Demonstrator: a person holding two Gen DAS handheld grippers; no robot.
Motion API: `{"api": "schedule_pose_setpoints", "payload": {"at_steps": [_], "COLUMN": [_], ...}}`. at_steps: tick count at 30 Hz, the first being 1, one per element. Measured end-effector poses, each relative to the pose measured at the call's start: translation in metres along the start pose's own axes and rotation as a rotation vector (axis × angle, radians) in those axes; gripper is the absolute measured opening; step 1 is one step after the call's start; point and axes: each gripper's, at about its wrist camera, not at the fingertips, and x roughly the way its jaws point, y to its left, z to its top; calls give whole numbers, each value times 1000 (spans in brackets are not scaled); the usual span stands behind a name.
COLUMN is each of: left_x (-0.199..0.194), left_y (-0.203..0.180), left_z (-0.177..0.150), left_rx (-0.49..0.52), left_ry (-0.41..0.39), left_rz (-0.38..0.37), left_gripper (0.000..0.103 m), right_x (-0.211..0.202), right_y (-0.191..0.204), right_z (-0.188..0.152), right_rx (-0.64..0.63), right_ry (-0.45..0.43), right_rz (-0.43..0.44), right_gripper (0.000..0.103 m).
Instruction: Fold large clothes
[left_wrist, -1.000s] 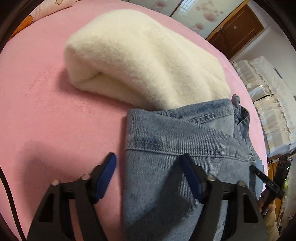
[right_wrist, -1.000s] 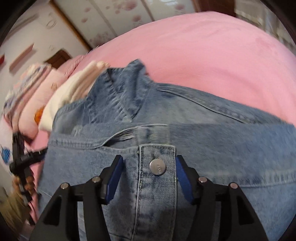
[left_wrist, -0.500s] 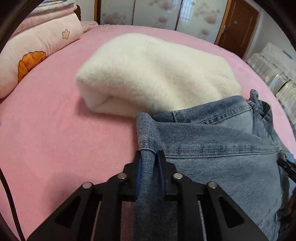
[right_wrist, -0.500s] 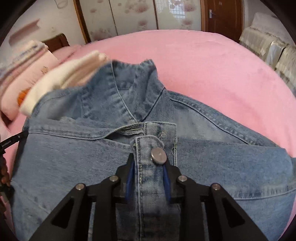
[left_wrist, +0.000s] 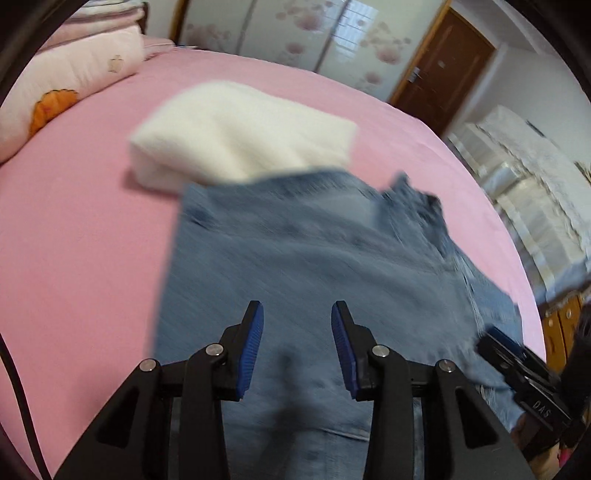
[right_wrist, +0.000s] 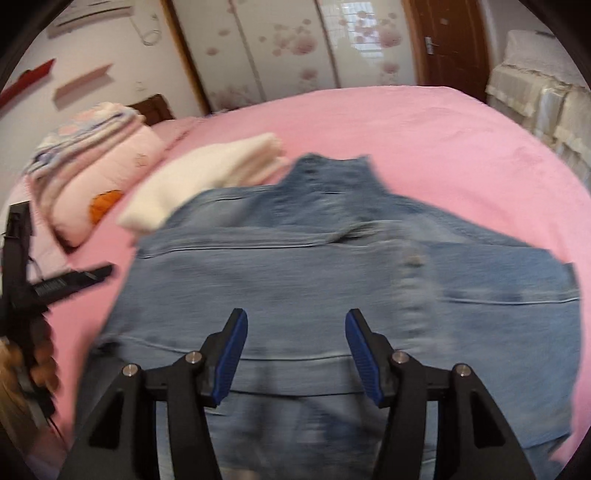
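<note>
A blue denim jacket (left_wrist: 314, 258) lies folded on the pink bed (left_wrist: 81, 229), its collar pointing away. It also shows in the right wrist view (right_wrist: 332, 258). My left gripper (left_wrist: 297, 339) is open and empty above the jacket's near left part. My right gripper (right_wrist: 295, 350) is open and empty above the jacket's near middle. The right gripper shows at the lower right of the left wrist view (left_wrist: 517, 369). The left gripper shows at the left edge of the right wrist view (right_wrist: 55, 284). Both views are motion-blurred.
A folded cream fleece garment (left_wrist: 240, 133) lies just beyond the jacket, partly under its far edge. Pink pillows and folded quilts (right_wrist: 92, 166) sit at the bed's head. A covered cabinet (left_wrist: 535, 192) stands right of the bed. A brown door (left_wrist: 439, 62) is behind.
Both grippers were shut on the jacket's edge half a second ago. Now both are open, have let go and pulled back. The jacket lies flatter on the bed.
</note>
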Motion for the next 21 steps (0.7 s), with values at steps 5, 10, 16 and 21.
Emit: {"api": "schedule_pose_setpoints", "payload": {"at_steps": [5,10,16,21], "left_x": [32,23,15,18], "left_y": [-10,10,28,26], "left_z": [-35,-50,-51,-49], "left_rx": [36,64,47,30], "left_ry": [71,62,49,56], "left_rz": [138,143,120,150], "left_gripper": [36,34,34,36], "right_x": [30,54,15,4], "right_y": [48,28,-80,-75], "right_z": [-11,-27,-36,-37], "right_rx": [-48,-85,172,158], "right_ry": [49,136,87,87], "right_rz": [66,-17,-117,-133], "right_gripper": [33,0,0,1]}}
